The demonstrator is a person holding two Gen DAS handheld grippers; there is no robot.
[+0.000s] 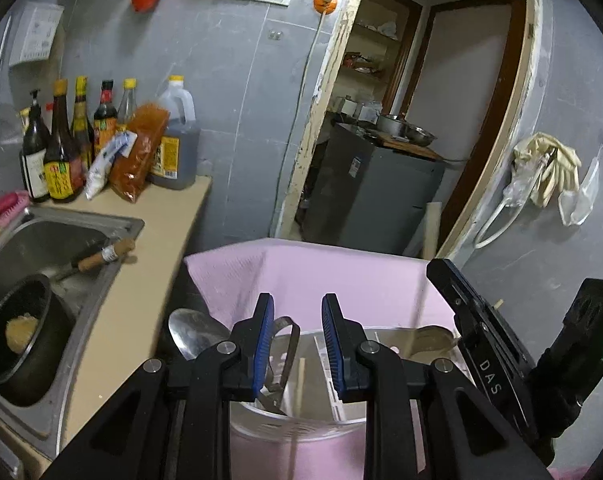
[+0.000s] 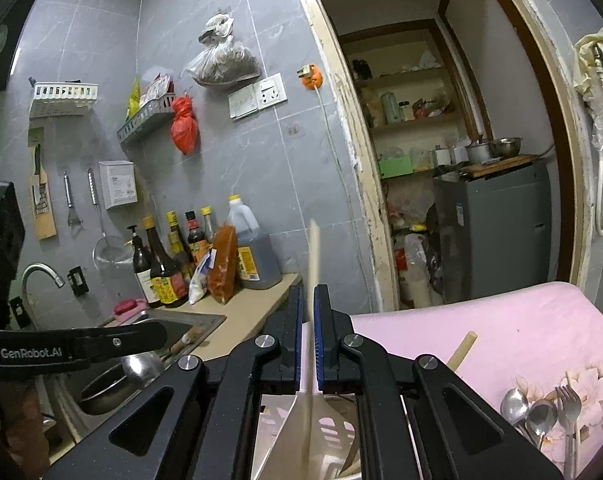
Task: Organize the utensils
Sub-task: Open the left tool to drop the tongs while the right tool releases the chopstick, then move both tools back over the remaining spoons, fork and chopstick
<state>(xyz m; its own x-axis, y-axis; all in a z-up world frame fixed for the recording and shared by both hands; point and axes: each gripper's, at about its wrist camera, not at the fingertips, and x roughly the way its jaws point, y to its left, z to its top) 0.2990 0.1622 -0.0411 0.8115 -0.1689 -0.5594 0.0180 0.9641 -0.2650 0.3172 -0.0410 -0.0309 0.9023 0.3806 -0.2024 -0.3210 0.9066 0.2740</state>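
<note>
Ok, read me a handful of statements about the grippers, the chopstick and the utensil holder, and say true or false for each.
1. The right gripper is shut on a pale chopstick. True.
2. The left gripper holds a spoon. False: its jaws stand open with nothing between them, above the utensil holder.
3. Spoons and a fork lie on the pink cloth. True.
4. The sink is empty. False: a dark pot sits in it.
5. The sauce bottles stand on the pink cloth. False: they stand on the counter beside the sink.
</note>
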